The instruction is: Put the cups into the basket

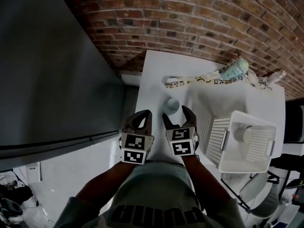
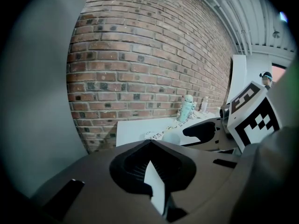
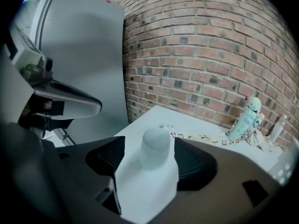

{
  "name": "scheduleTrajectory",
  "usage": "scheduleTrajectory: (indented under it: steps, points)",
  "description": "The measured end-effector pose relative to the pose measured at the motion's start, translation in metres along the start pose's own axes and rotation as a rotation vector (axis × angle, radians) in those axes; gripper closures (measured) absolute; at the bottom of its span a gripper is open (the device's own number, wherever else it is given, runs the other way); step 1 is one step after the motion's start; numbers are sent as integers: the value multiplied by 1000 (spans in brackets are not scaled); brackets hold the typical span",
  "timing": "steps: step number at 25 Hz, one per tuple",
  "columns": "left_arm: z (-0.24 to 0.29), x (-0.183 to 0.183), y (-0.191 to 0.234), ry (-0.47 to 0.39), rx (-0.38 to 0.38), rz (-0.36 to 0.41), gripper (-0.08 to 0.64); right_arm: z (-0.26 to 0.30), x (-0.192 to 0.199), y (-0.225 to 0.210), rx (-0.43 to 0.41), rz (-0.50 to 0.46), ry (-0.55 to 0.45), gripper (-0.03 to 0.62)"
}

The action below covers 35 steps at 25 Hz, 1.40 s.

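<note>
Between the fingers (image 3: 198, 164) of the right gripper (image 1: 175, 114) — a cup (image 3: 156, 148) on end, base up.

Person's wearing a pale grey-green short-sleeved shirt (image 1: 156, 189) with chunky dark block lettering (image 1: 156, 216) across the chest. Just ahead of the shirt, the left gripper (image 1: 145, 114) and right gripper (image 1: 175, 112) both have dark curved jaws with ribbed black pads (image 3: 196, 164). Each has a white cube (image 1: 137, 146) with black square markers at its shirt-side end.
</note>
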<state>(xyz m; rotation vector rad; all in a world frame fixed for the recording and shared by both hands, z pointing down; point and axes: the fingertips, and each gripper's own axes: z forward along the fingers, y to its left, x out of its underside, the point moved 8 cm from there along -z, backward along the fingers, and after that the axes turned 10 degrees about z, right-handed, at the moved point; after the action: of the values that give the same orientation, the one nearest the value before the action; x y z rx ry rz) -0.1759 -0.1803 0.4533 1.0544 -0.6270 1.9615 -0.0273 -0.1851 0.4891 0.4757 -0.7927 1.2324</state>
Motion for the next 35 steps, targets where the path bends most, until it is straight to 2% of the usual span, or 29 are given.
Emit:
scheduleTrajectory:
  steps: [10,19,35]
  points:
    - [24,2,15,28,16,10,557,32,-7,-9,25,11,52,255]
    - [37,10,19,64,31,-12,557,58,11,-16,27,1,116,255]
    - [42,12,17,79,36,16,557,54,11,-17,34,-28,119,278]
